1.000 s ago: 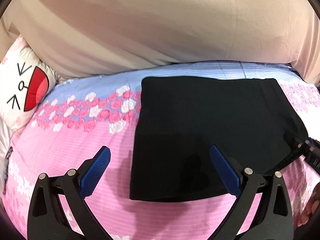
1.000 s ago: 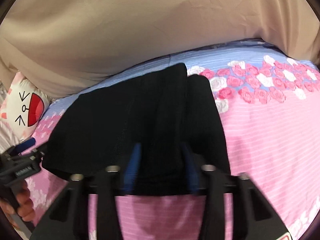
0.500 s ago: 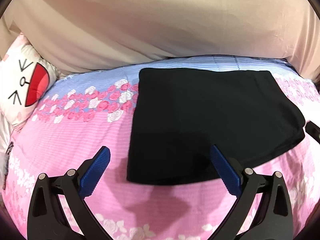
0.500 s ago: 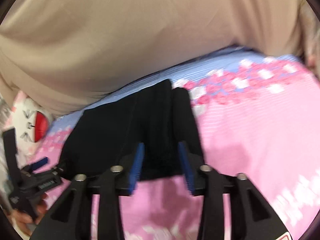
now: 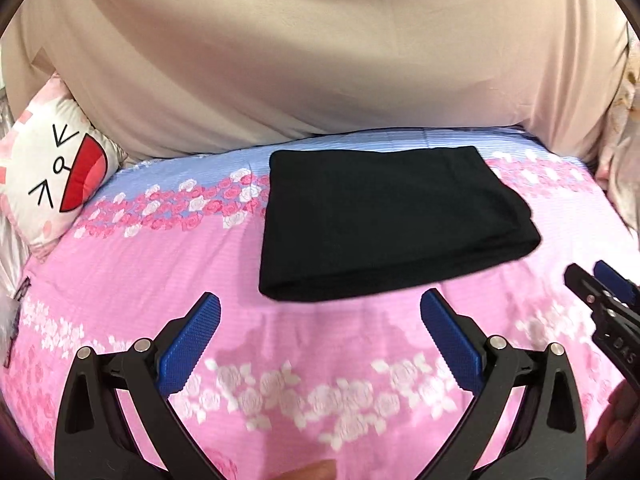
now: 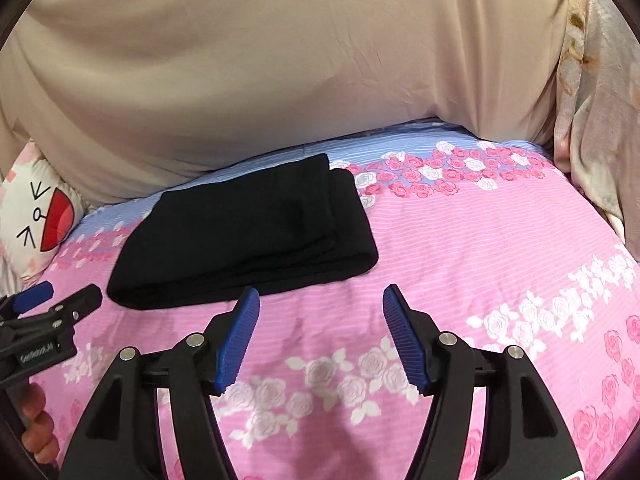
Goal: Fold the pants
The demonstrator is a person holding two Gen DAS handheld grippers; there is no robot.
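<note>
The black pants [image 5: 384, 220] lie folded into a flat rectangle on the pink floral bedsheet [image 5: 160, 280]. In the right wrist view the pants [image 6: 248, 236] show stacked layers at their right end. My left gripper [image 5: 320, 312] is open and empty, hovering just short of the pants' near edge. My right gripper [image 6: 320, 304] is open and empty, just short of the pants' near right part. Each gripper shows at the edge of the other's view: the right one [image 5: 604, 292] and the left one [image 6: 52, 300].
A beige fabric wall [image 5: 320, 60] rises behind the bed. A white cartoon-face pillow [image 5: 52, 176] lies at the far left. A patterned curtain [image 6: 592, 100] hangs at the right. The sheet [image 6: 480, 260] stretches to the right of the pants.
My right gripper let go of the pants' edge and opened. Both grippers drew back from the pants, which now lie flat farther away.
</note>
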